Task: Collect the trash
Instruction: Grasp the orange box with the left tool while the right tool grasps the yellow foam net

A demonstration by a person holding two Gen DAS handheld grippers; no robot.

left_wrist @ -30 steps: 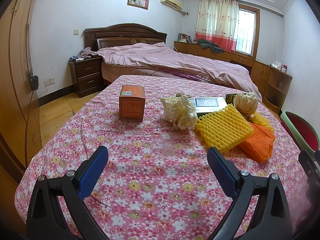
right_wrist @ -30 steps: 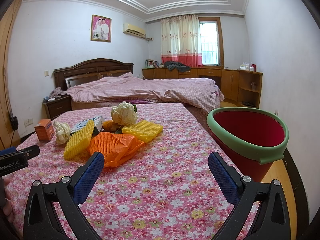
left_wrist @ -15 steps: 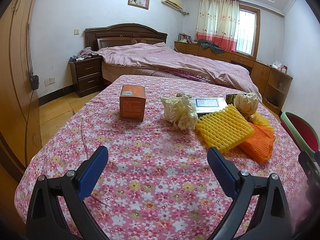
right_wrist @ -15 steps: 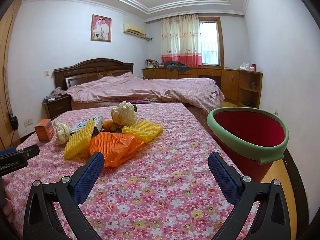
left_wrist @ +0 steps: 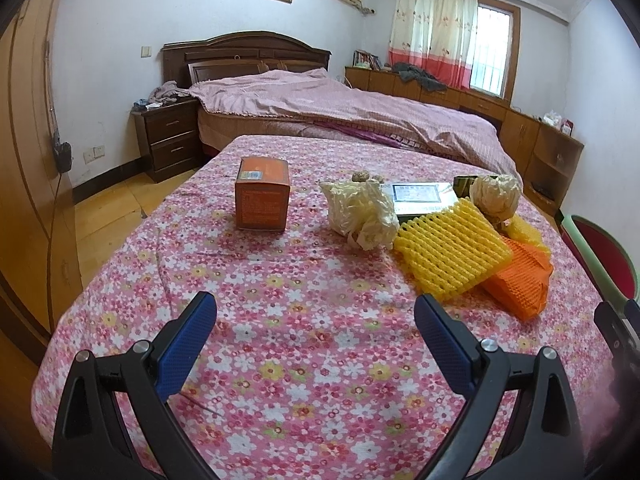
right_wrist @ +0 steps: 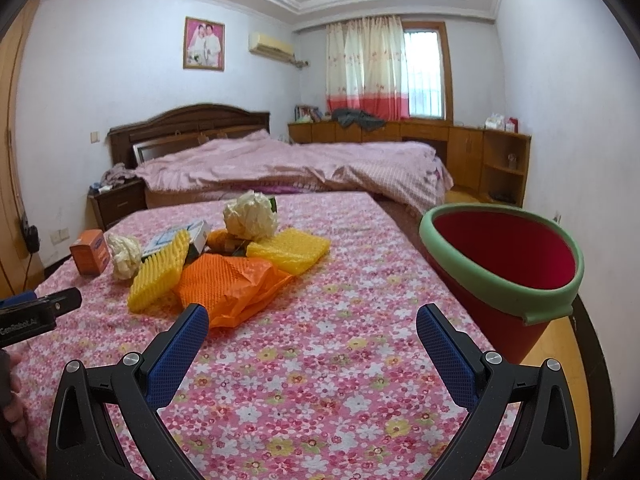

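Hovering over the flowered counter (left_wrist: 280,320), the left tongs (left_wrist: 315,326) gape wide, nothing held. Compared with a moment ago the left view has barely shifted: same framing, trash untouched, so collecting looks not yet begun. Trash sits in a loose cluster ahead and right: orange box (left_wrist: 263,194) standing alone, crumpled paper wad (left_wrist: 362,212) beside a yellow foam net (left_wrist: 450,254), orange net (left_wrist: 520,280) past it, second paper ball (left_wrist: 496,194) and a flat carton (left_wrist: 420,196) behind. Clear cloth between tongs and box; counter edge drops to wooden floor on the left.

Right view: right tongs (right_wrist: 312,330) also spread wide, empty, view unchanged from before. Orange net (right_wrist: 232,284) lies just ahead-left of the tips, yellow nets (right_wrist: 160,276) either side, paper ball (right_wrist: 250,214) on top behind. Red bin (right_wrist: 504,264) with green rim stands off the counter's right edge, mouth tilted toward the tongs, well apart from the pile. Open cloth runs between pile and bin, likely an easy carry. Left tool (right_wrist: 40,308) pokes in at the left.
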